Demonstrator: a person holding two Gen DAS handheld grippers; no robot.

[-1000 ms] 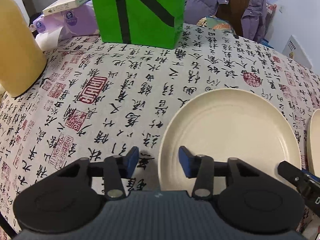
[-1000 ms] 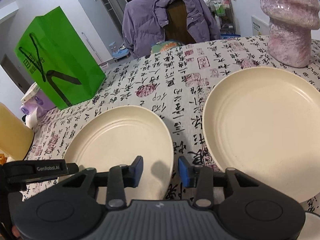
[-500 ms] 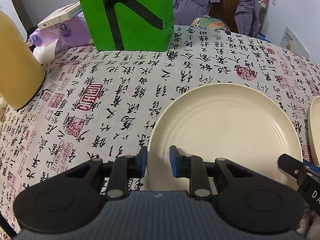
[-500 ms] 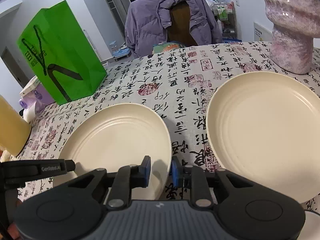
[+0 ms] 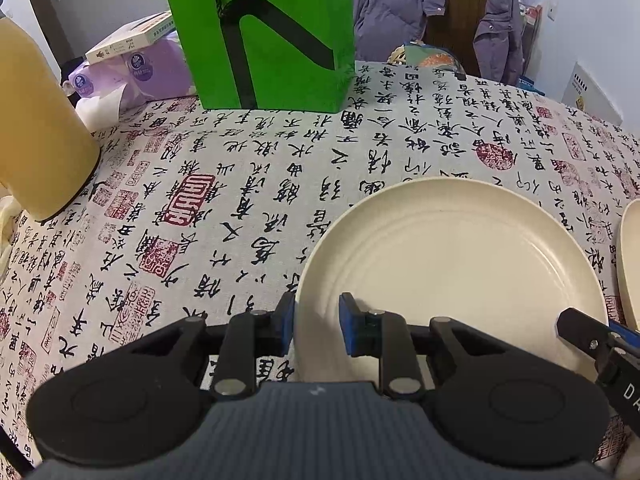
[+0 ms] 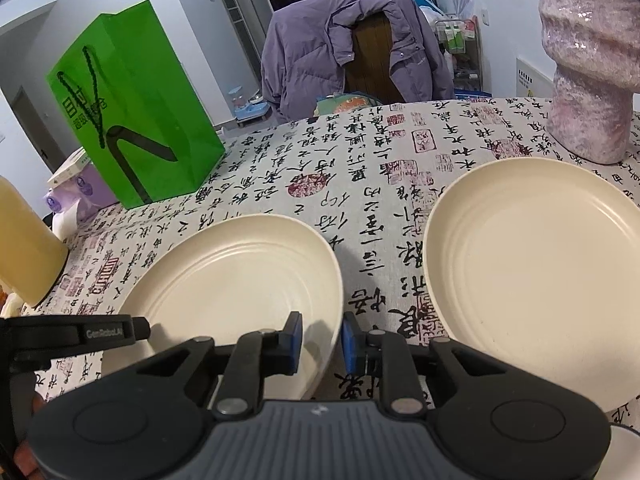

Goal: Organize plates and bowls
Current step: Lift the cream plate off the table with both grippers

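A cream plate [image 5: 452,264] lies on the calligraphy-print tablecloth [image 5: 240,184]. My left gripper [image 5: 316,324] is shut on its near left rim, one blue pad outside the edge and one inside. The same plate [image 6: 236,284] shows in the right wrist view, where my right gripper [image 6: 320,340] is shut on its near right rim. That edge looks slightly raised off the cloth. Each gripper shows in the other's view: the right gripper [image 5: 596,344] at the plate's right edge, the left gripper [image 6: 80,334] at its left. A second cream plate [image 6: 532,280] lies flat to the right, untouched.
A green paper bag [image 5: 264,28] stands at the back. A yellow bottle [image 5: 36,128] stands at the left, purple tissue packs [image 5: 140,72] behind it. A pink vase [image 6: 588,72] stands behind the right plate. A chair with a purple jacket [image 6: 348,44] is beyond the table.
Both grippers' jaws have gone from open to shut on opposite sides of the left plate's rim. The hands have barely shifted.
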